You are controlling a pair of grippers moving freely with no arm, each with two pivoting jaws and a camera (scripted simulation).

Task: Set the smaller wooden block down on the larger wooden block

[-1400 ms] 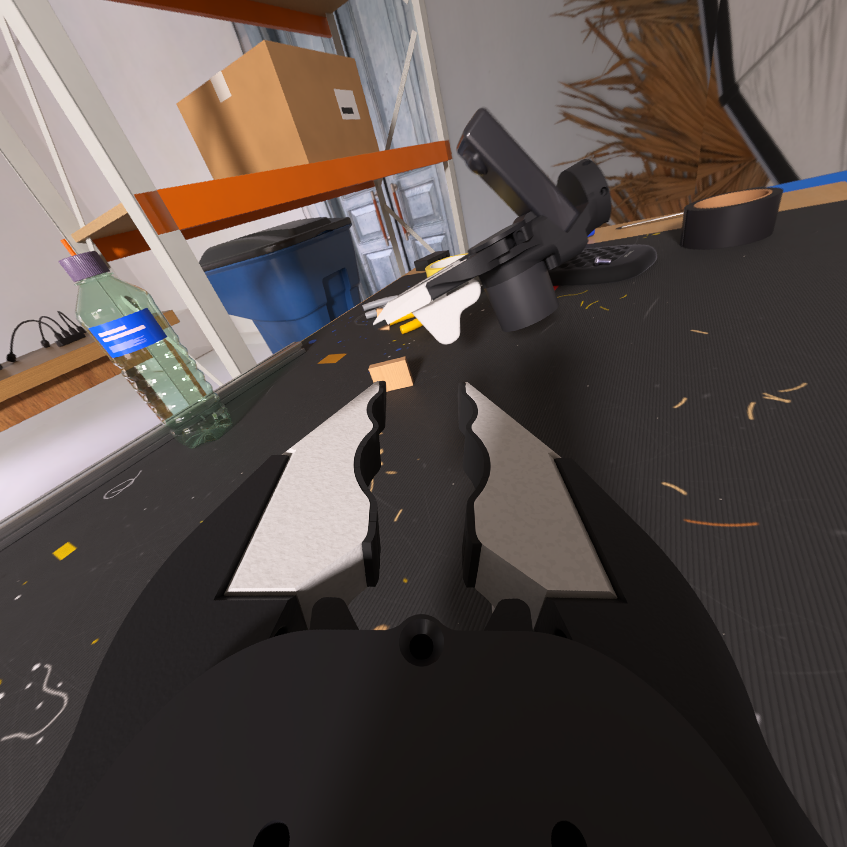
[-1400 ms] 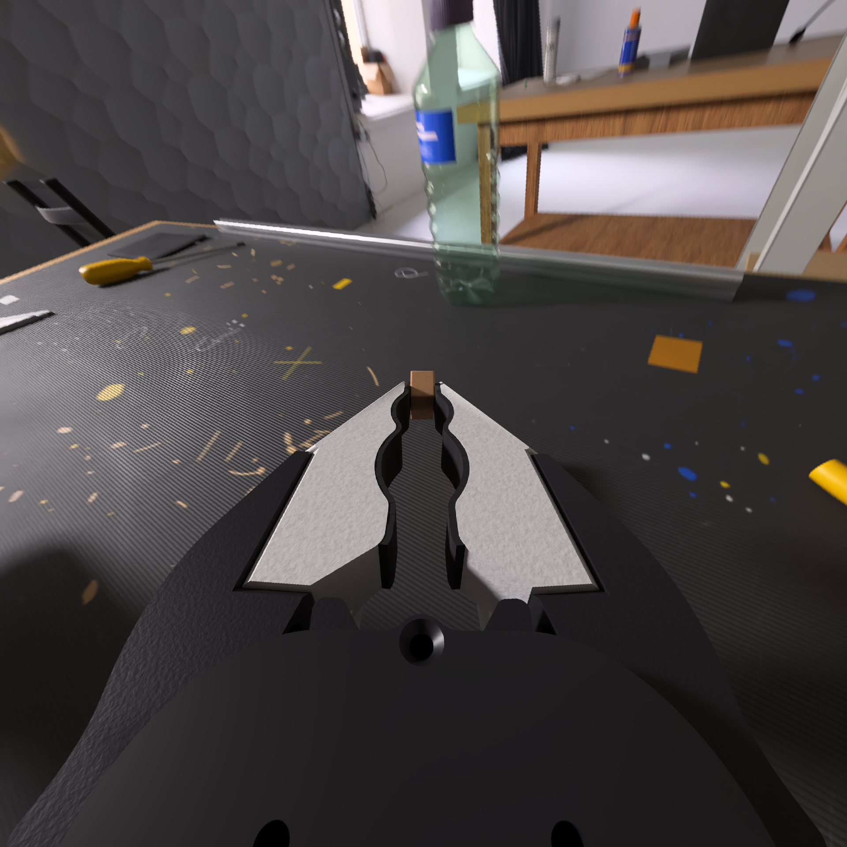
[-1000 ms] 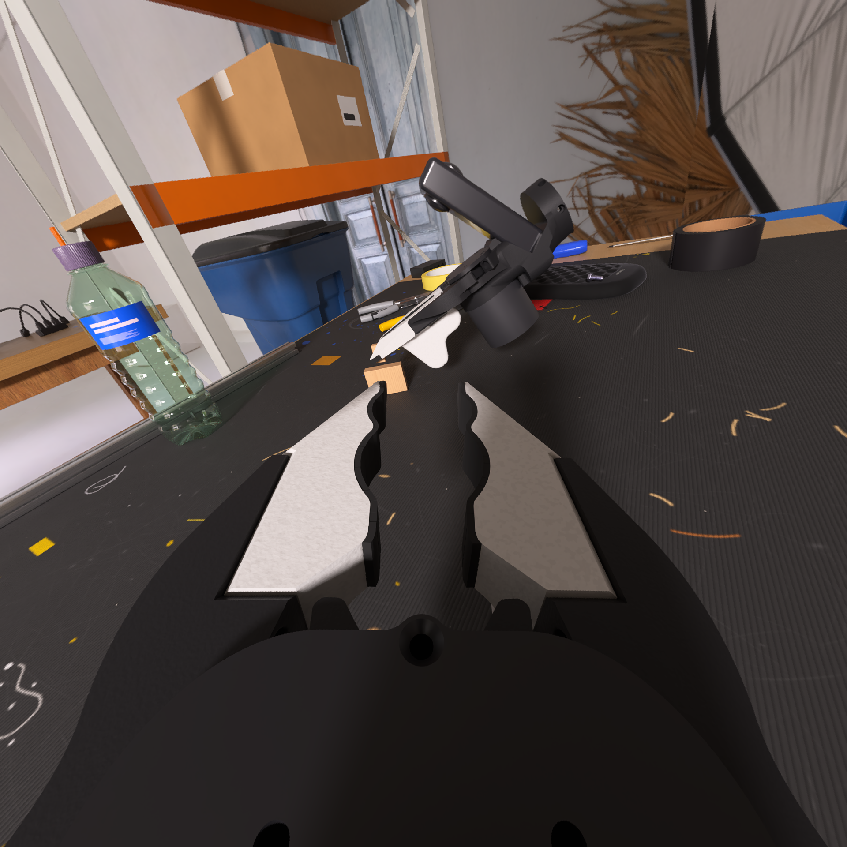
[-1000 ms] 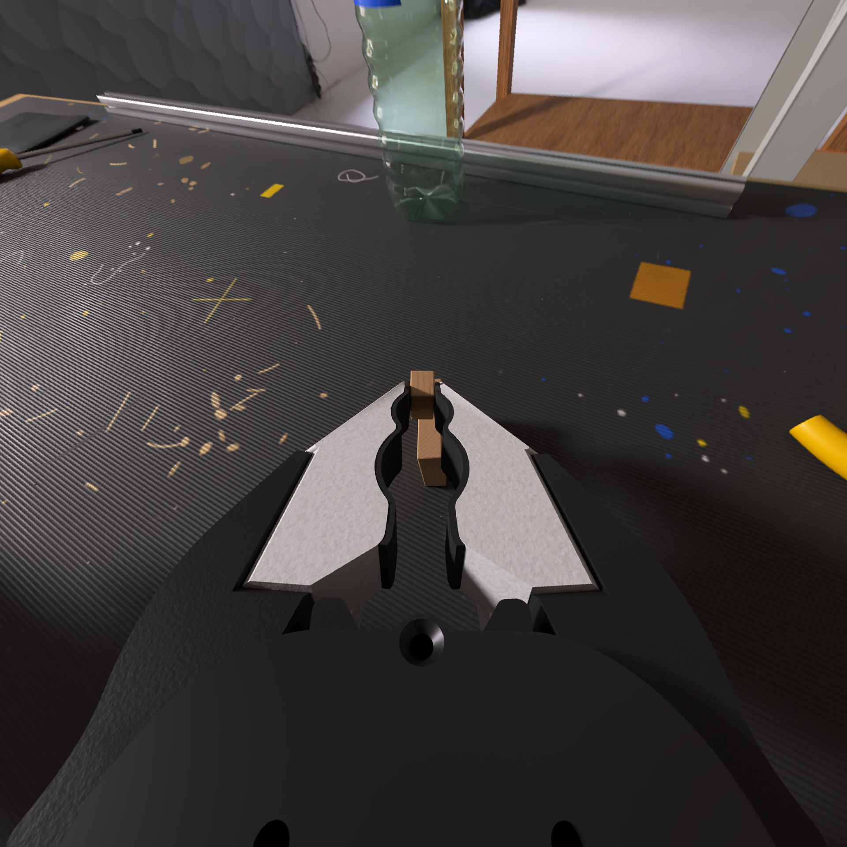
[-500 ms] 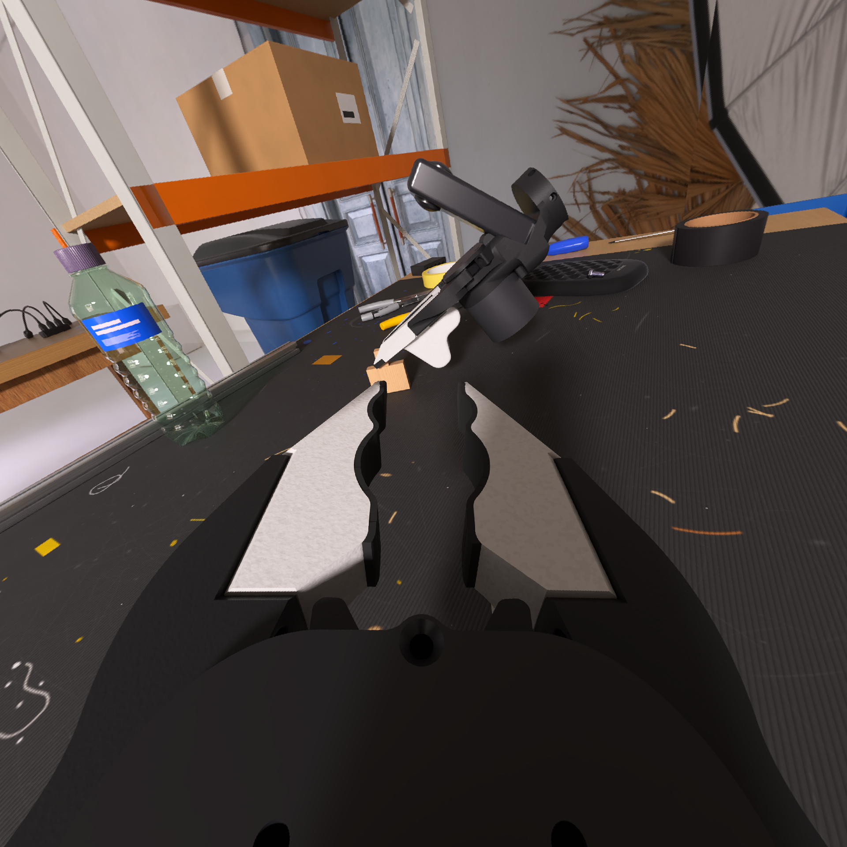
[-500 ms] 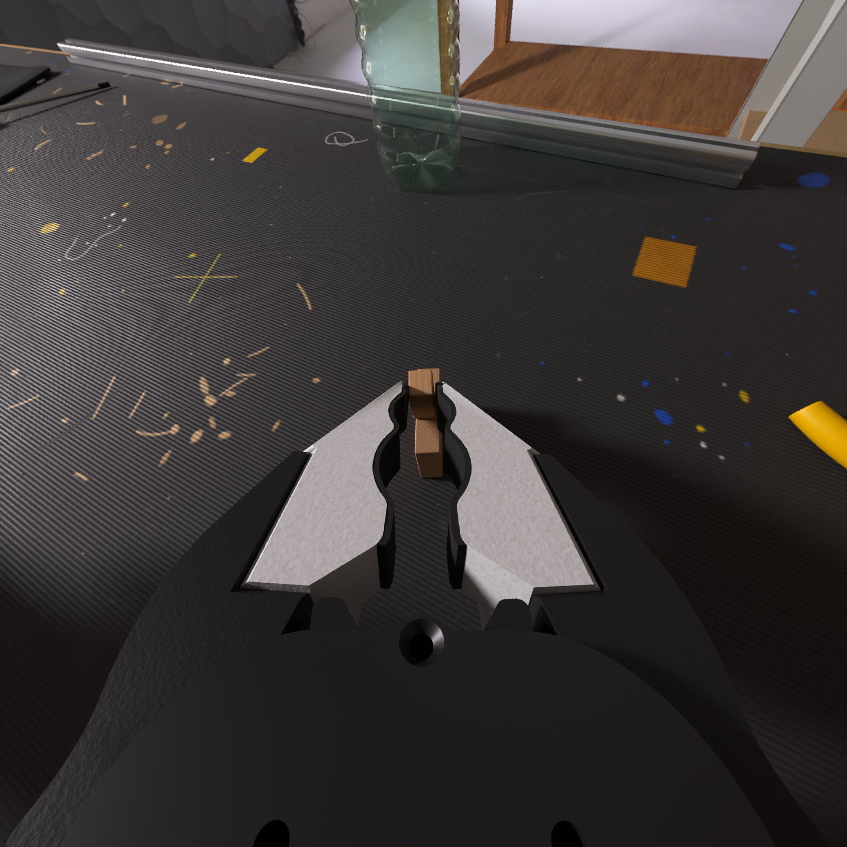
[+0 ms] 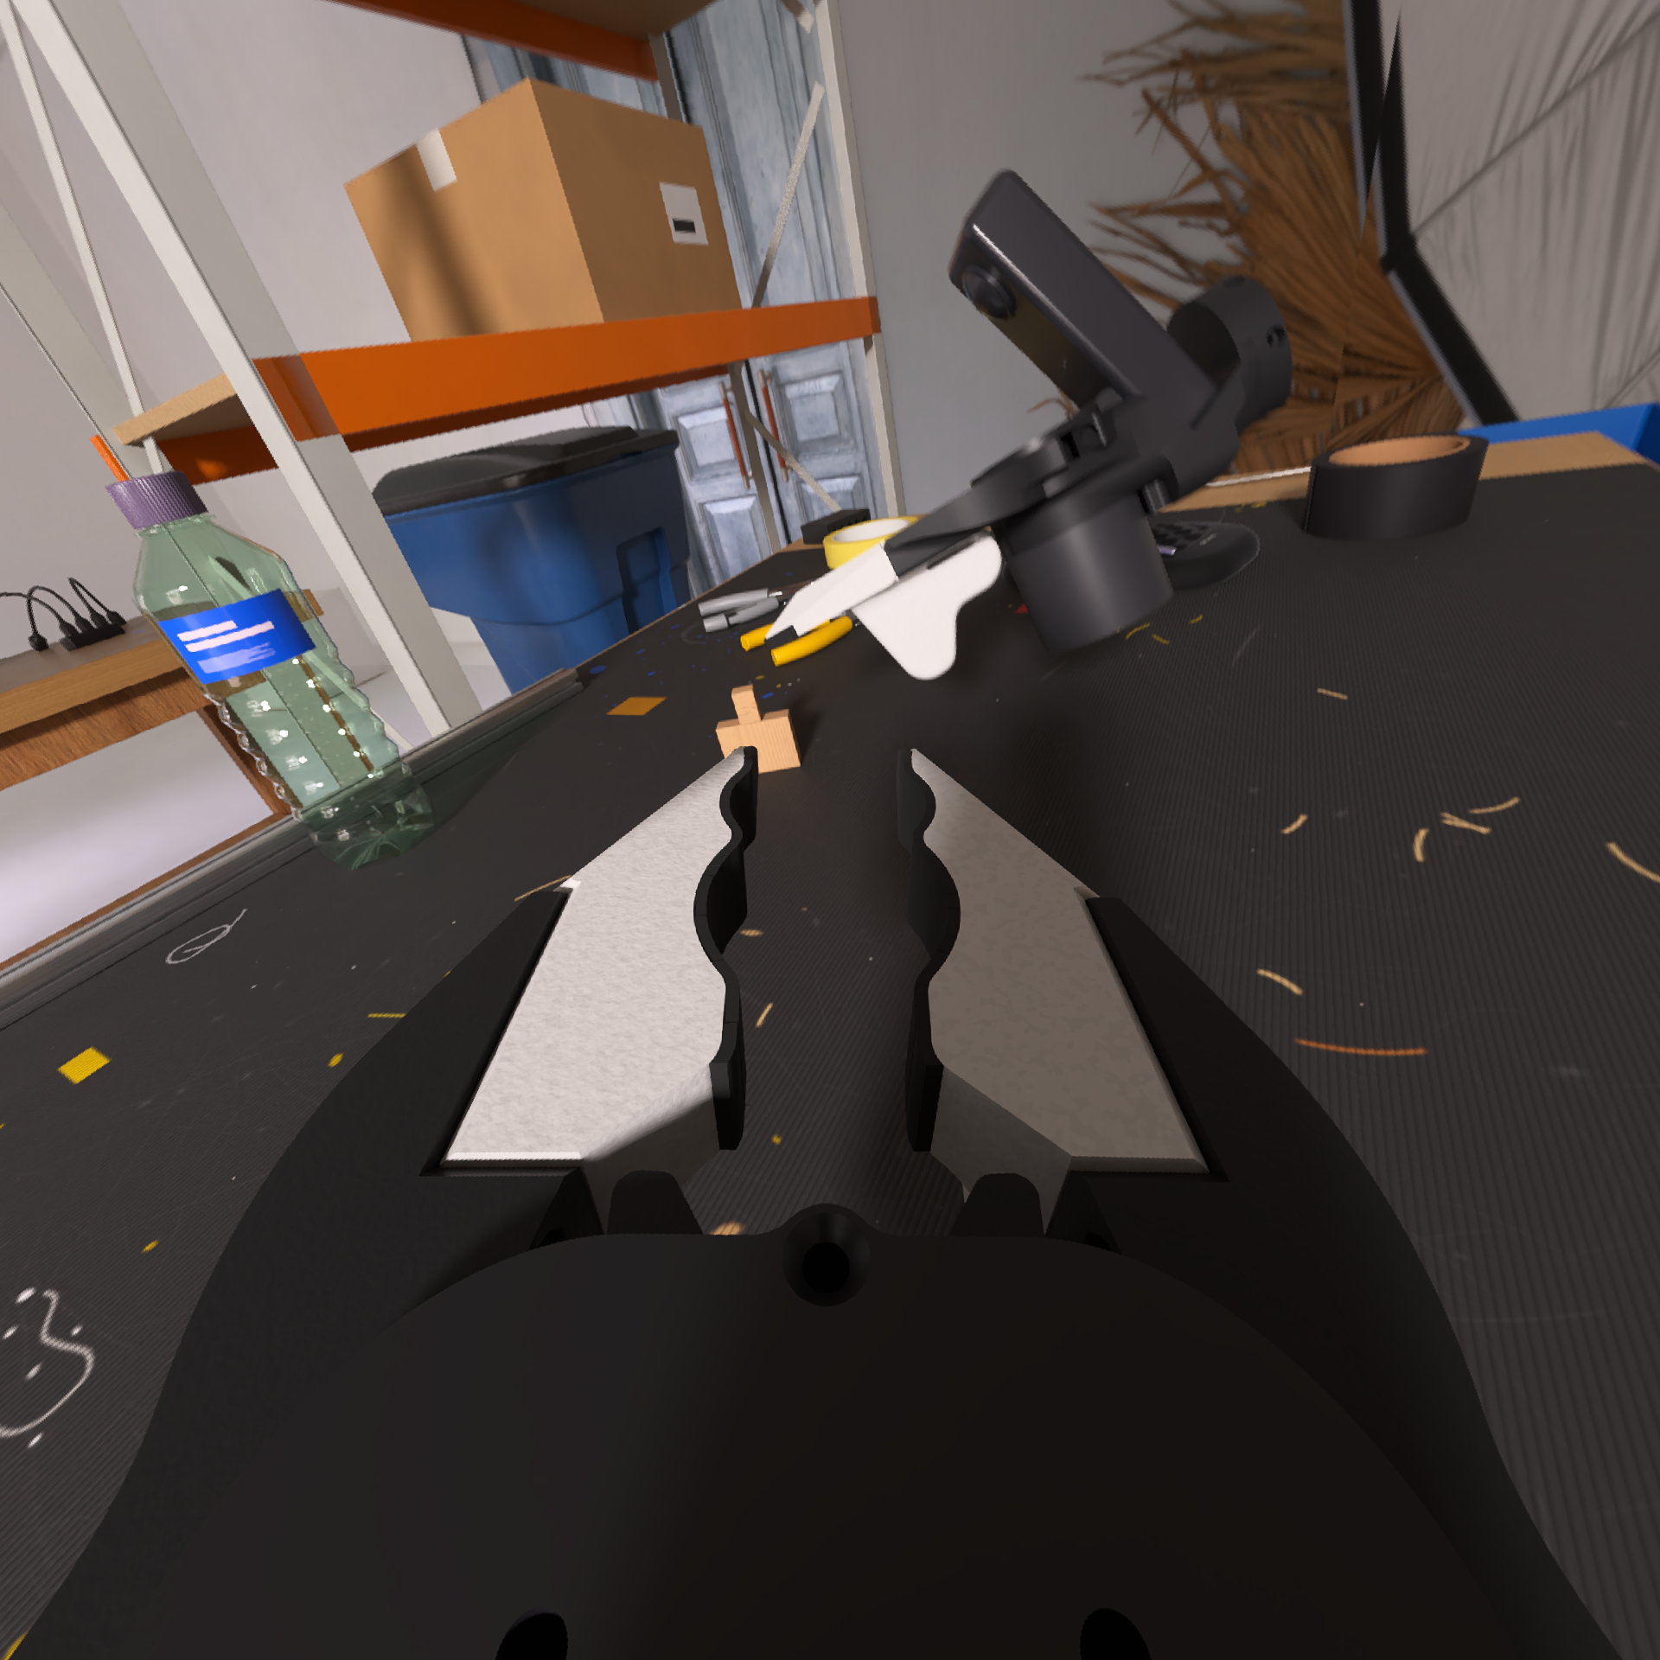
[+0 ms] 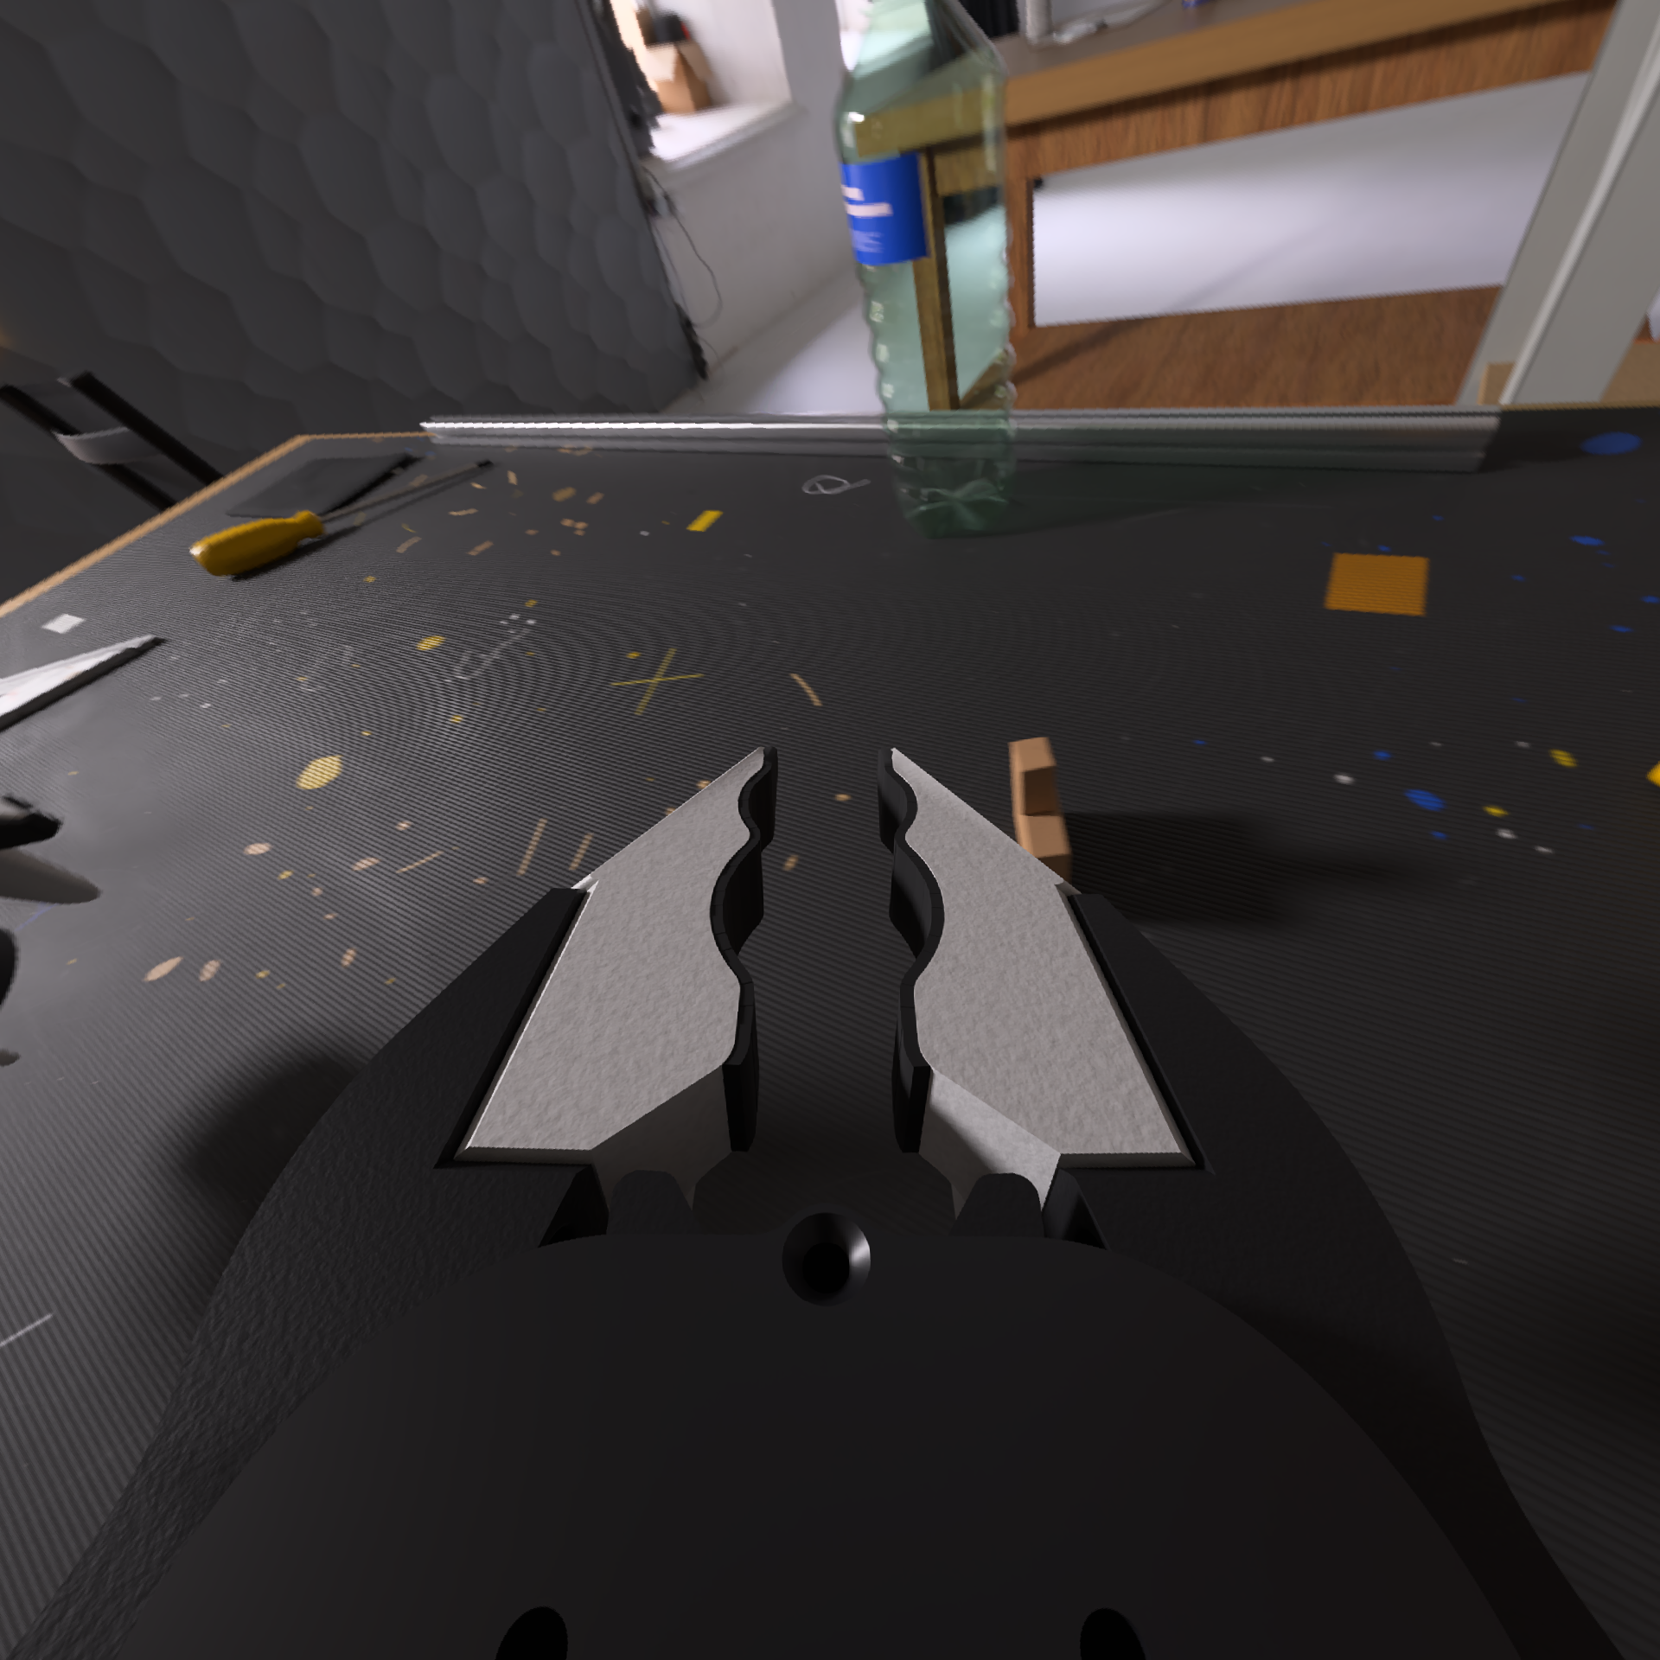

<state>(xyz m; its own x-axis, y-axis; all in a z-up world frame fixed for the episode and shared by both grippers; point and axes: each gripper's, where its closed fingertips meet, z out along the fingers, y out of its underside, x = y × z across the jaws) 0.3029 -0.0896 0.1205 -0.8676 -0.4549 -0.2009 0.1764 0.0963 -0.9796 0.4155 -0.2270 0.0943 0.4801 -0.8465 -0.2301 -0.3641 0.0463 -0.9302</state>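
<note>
Smaller wooden block [image 7: 743, 700] resting upright atop larger wooden block [image 7: 762, 739], mid-desk [image 7: 1347, 898]. Placement apparently complete. Right tool [image 7: 813, 604] at 2 o'clock above stack, spread, empty. Left tool [image 7: 826, 763] spread, empty, idle near 6 o'clock.

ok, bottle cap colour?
Purple. The bottle cap shows only in the left wrist view; the right wrist view cuts off the bottle's top.

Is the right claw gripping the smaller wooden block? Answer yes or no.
No: the right claw is open and empty, and the smaller wooden block stands apart on the larger wooden block.
</note>
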